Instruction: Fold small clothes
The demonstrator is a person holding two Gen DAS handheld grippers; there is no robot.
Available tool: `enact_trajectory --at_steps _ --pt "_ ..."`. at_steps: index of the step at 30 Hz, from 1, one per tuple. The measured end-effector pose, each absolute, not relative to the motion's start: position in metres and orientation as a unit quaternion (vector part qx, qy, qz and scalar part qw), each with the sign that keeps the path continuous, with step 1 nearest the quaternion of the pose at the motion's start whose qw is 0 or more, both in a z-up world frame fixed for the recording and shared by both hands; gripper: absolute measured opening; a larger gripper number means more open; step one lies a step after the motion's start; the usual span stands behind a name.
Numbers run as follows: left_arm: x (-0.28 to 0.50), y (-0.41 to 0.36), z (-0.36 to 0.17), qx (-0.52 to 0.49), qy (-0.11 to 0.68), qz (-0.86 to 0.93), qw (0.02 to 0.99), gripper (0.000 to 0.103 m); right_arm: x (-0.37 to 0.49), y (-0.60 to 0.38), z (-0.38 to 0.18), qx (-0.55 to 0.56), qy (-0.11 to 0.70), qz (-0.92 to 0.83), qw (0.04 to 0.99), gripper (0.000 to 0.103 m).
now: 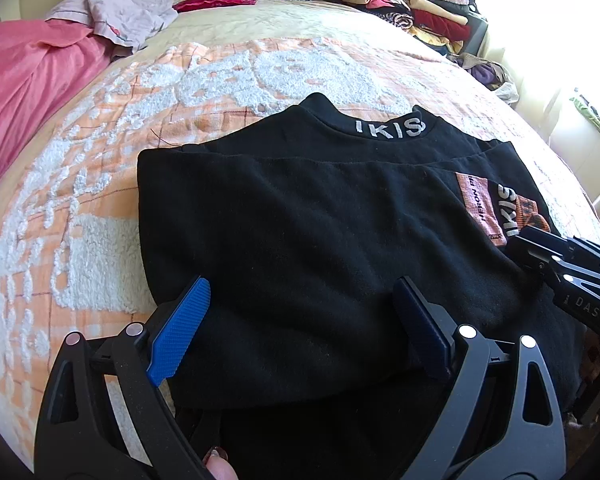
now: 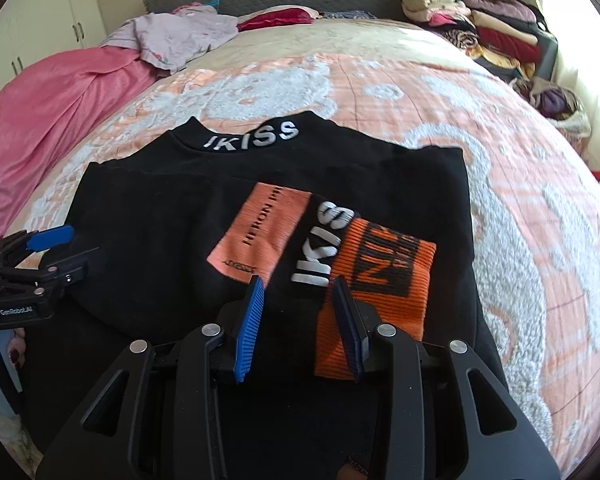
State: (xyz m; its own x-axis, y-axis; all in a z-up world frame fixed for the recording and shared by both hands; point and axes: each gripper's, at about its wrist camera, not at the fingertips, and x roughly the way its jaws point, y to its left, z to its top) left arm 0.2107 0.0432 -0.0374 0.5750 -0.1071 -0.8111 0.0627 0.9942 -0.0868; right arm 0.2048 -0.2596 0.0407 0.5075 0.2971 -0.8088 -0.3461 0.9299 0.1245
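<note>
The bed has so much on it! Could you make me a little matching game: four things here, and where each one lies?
Things:
1. black top
2. pink sheet
3. stack of folded clothes
4. red cushion

Places:
A. far right corner
B. at the headboard, middle
C. left side of the bed
D. right in front of both grippers

Pairs: 1-D, 2-C, 3-A, 4-B

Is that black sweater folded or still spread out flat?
Folded, at least partly: the black sweater has an orange-cuffed sleeve laid across its front, and its sides form straight edges.
</note>
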Motion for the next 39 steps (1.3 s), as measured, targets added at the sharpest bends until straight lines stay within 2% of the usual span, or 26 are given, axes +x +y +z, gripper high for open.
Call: enact_trajectory --at_steps 4,8,14,17,38,39 --pt "0.210 0.044 -0.037 -0.025 0.458 -0.048 0.887 0.086 0.200 -0.258 0.042 -0.033 0.456 0.178 0.871 0.035" --pt "0.208 0.044 -0.036 -0.029 0.457 -0.050 0.888 0.086 0.195 -0.259 0.045 -0.019 0.453 0.184 0.872 0.048" --pt "0.206 0.045 -0.036 -0.031 0.457 -0.052 0.888 0.086 0.189 -0.261 0.050 -0.010 0.447 0.180 0.876 0.051" --pt "0.205 0.045 -0.035 -0.033 0.456 -0.053 0.888 0.086 0.185 -0.263 0.053 -0.002 0.443 0.182 0.878 0.060" --pt "0.194 0.052 -0.022 -0.045 0.446 -0.057 0.892 0.086 0.165 -0.279 0.082 0.028 0.407 0.171 0.897 0.061" --pt "0.193 0.052 -0.021 -0.045 0.445 -0.057 0.893 0.086 0.165 -0.279 0.084 0.030 0.405 0.170 0.898 0.071"
